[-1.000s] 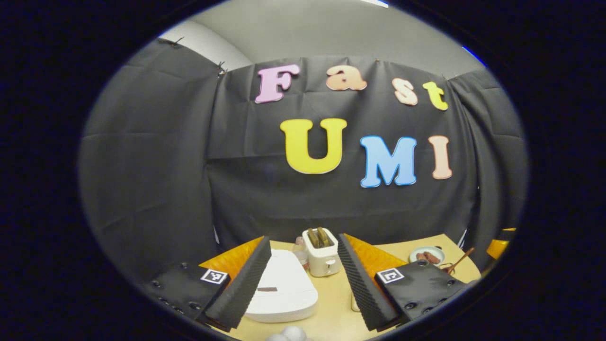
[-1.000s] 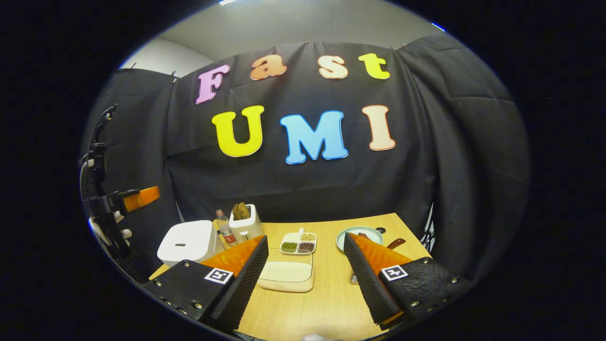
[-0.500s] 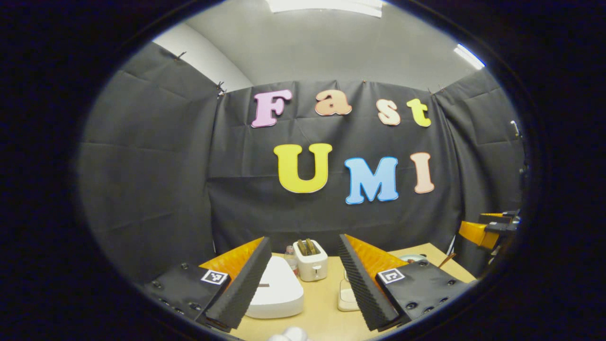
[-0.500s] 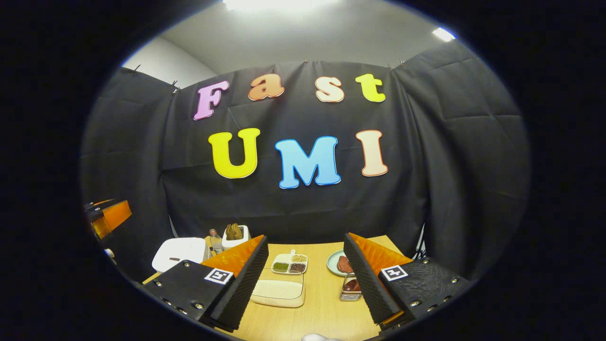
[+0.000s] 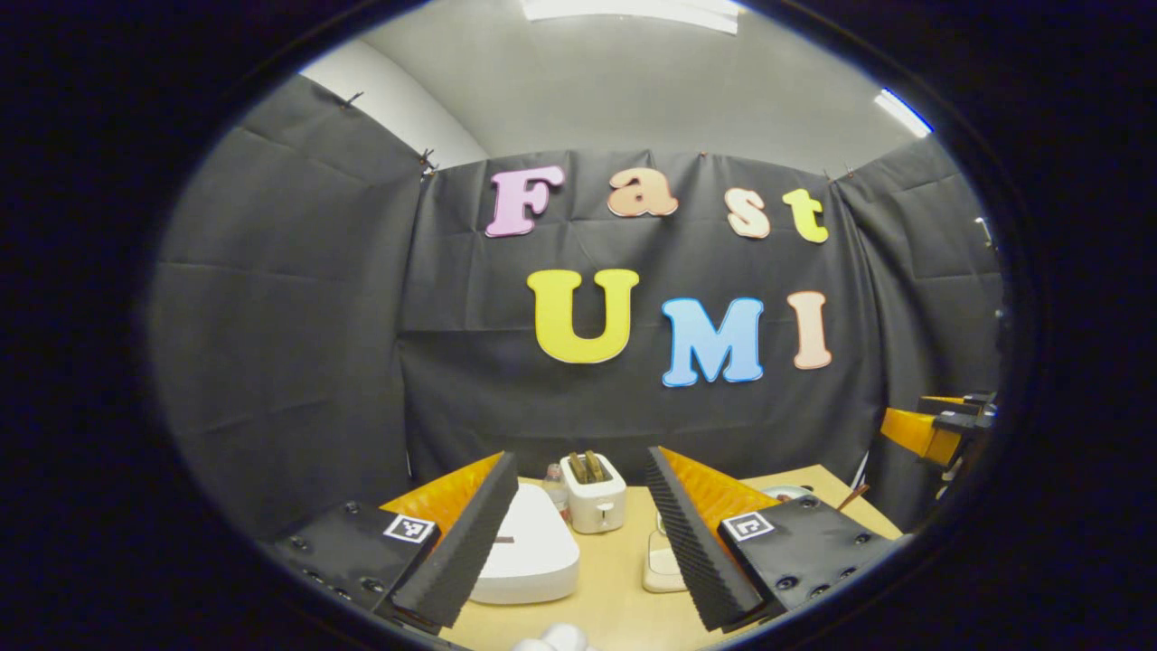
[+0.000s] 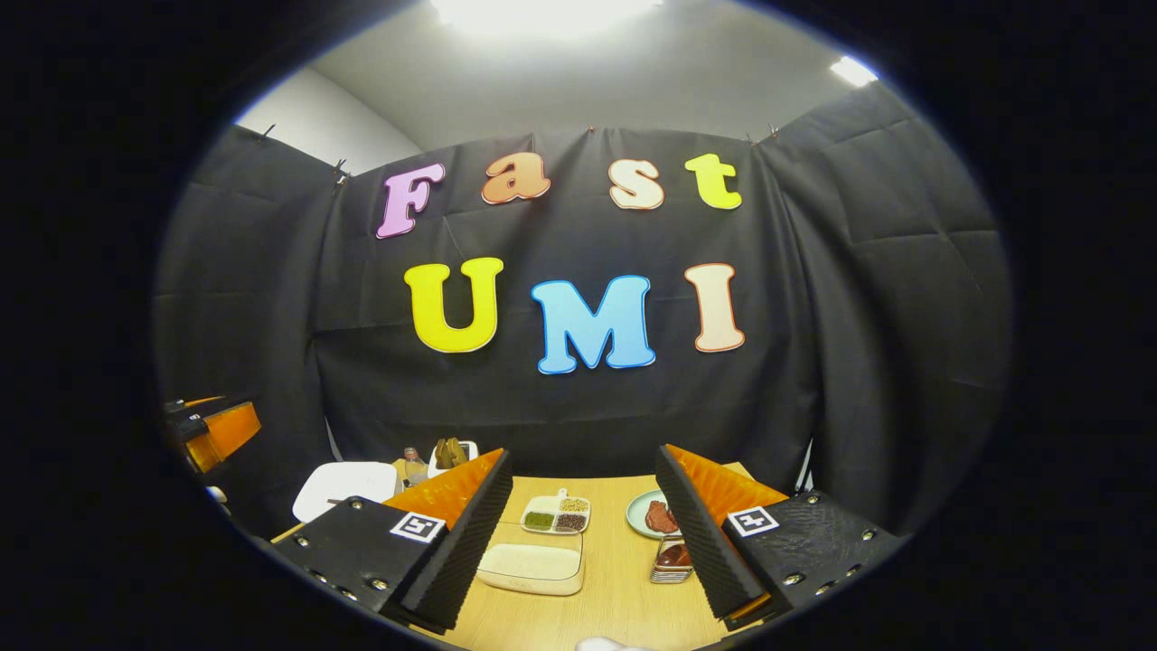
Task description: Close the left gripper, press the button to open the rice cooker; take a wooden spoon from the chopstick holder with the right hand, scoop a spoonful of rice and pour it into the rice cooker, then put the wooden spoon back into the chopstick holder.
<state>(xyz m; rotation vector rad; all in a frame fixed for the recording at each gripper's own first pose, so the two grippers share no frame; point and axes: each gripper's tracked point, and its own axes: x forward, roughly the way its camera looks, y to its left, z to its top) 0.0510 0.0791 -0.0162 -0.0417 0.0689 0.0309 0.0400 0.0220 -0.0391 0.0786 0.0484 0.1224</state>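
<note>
The white rice cooker [image 5: 529,551] stands with its lid down on the wooden table, just past my left gripper [image 5: 578,454], which is open and holds nothing. It sits at the table's left end in the right gripper view, rice cooker [image 6: 348,484]. A shallow tray of white rice [image 6: 533,565] lies between the fingers of my right gripper [image 6: 583,452], open and empty. A metal holder [image 6: 673,556] with something brown in it peeks from behind the right finger. A wooden handle [image 5: 850,495] pokes up at the far right of the left gripper view.
A white toaster [image 5: 592,493] and a small bottle [image 5: 553,479] stand behind the cooker. A divided dish of beans [image 6: 556,515] and a plate with meat [image 6: 655,515] sit at the back. The other gripper [image 5: 931,429] hovers at the right, the left one [image 6: 212,429] at the left edge.
Both cameras have tilted upward over the last second, so the table sits lower and the ceiling shows. Both grippers stay open. Little has moved in the last half second.
</note>
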